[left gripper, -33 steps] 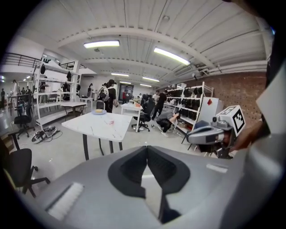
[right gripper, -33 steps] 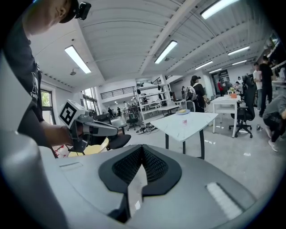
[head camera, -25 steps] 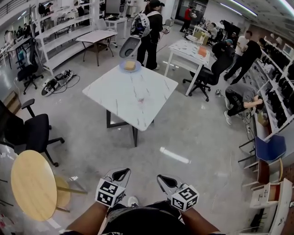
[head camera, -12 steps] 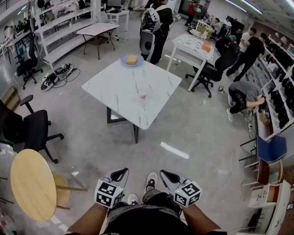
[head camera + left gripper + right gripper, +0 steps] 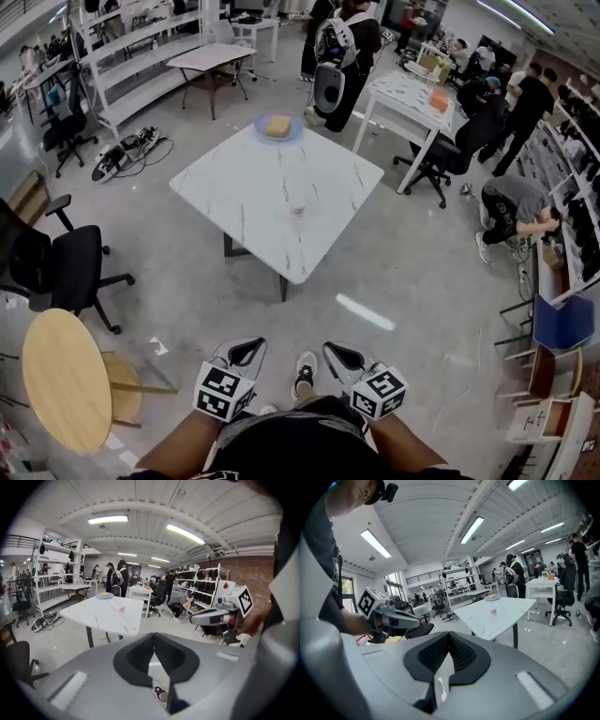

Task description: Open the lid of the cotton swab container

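One cotton swab container (image 5: 298,210) in play: a small, clear-ish tub with a pink tint, upright near the middle of the white marble table (image 5: 244,178). It sits well apart from the blue plate (image 5: 262,129) at the far corner. It's too small in every view to read the lid type or any hinge.

Judgement: light, stiff thin plastic, so it'll likely skid or tip on that smooth top if the lid is pulled one-handed. Best bet is to pin the body low with one gripper and take the lid at its rim with the other. Squeeze gently, since thin walls may flex and pop out of the pads.

Left gripper (image 5: 246,350): jaws together, nothing between them, touching nothing. It's held low in front of the person and pointed toward the table.

Right gripper (image 5: 340,355): same, jaws closed tight, empty, just beside the left one.

Both are well short of the table, with bare floor between. Both need to open before any grab. Lid not yet touched, so the whole task is ahead.
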A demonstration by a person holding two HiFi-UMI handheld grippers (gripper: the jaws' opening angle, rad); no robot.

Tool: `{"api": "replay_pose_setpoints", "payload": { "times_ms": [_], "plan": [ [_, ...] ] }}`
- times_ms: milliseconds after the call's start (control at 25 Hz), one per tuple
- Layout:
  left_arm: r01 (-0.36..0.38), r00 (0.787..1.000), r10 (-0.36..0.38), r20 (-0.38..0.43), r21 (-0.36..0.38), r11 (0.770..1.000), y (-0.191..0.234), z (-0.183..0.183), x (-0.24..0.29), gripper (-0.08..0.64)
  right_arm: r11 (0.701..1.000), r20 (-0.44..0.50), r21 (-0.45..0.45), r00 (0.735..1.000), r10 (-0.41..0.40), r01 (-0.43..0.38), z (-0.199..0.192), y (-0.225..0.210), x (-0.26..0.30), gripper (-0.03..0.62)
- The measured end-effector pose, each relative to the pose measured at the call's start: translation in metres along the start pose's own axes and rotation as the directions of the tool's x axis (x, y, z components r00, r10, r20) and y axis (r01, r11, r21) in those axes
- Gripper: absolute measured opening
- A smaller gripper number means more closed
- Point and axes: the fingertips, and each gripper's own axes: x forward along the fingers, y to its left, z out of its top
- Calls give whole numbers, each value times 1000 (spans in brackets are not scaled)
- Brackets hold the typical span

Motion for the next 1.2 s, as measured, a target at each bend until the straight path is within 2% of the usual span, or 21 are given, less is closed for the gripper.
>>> {"api": "replay_pose_setpoints", "payload": {
  "times_ms": [320,680,1000,1200],
  "plan": [
    [-33,999,33,12,-14,999,32,51,60,59,999,1,1,999,39,-39,41,-65,42,0],
    [-86,996,86,5,-43,995,56,83,107,59,995,-19,-21,995,98,-99,73,-123,74,0],
    [-155,987,157,36,-36,987,72,108,138,58,987,-10,-37,988,155,-155,87,-161,98,0],
    [-171,985,172,27,-35,985,76,112,140,58,984,-22,-26,984,178,-179,90,-164,108,0]
  ]
}}
